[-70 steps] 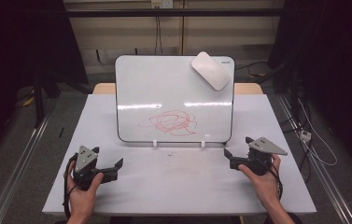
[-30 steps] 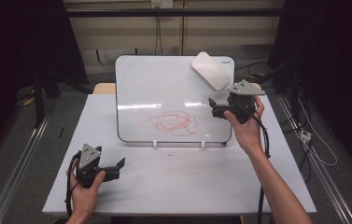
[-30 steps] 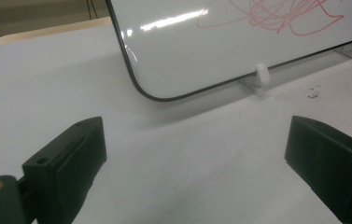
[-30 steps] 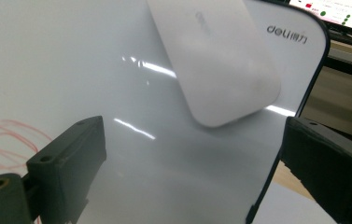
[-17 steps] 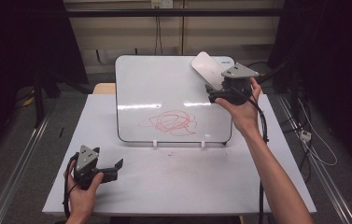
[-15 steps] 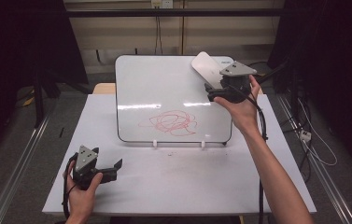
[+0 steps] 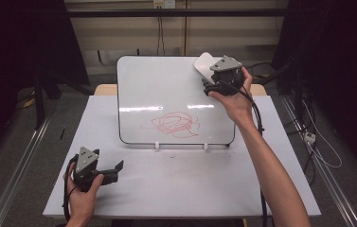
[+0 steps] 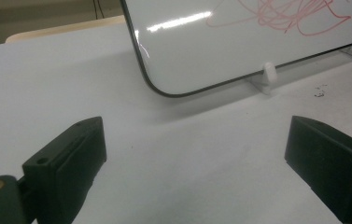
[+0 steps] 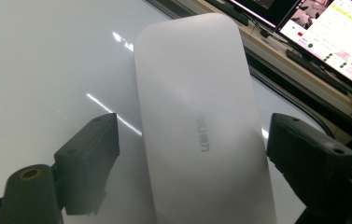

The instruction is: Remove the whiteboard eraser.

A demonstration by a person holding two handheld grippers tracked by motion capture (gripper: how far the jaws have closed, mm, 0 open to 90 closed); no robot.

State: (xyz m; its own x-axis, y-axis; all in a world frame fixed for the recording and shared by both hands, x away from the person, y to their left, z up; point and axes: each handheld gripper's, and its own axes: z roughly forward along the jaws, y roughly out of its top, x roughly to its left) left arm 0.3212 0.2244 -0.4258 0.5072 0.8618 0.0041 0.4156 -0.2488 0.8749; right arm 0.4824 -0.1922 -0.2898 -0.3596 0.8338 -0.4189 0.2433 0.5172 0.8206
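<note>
The right hand-held gripper (image 7: 210, 85) is raised to the upper right corner of the upright, glossy white whiteboard with a thin dark rim (image 7: 166, 90), its jaws spread wide on either side of the flat, oblong white plastic eraser (image 9: 201, 121) that clings to the board face; the pads stand clear of both long edges, holding nothing. Ahead of the left hand-held gripper (image 8: 197, 154), which rests wide open and empty on the white bench (image 7: 190, 179), lie the board's lower corner and a small white plastic foot (image 8: 267, 77). Likely hazards: an uneven closure could twist or drop the eraser; a forward push could tip the unbraced board backward; a stray sweep could smear the red marker scribble (image 7: 174, 124).
</note>
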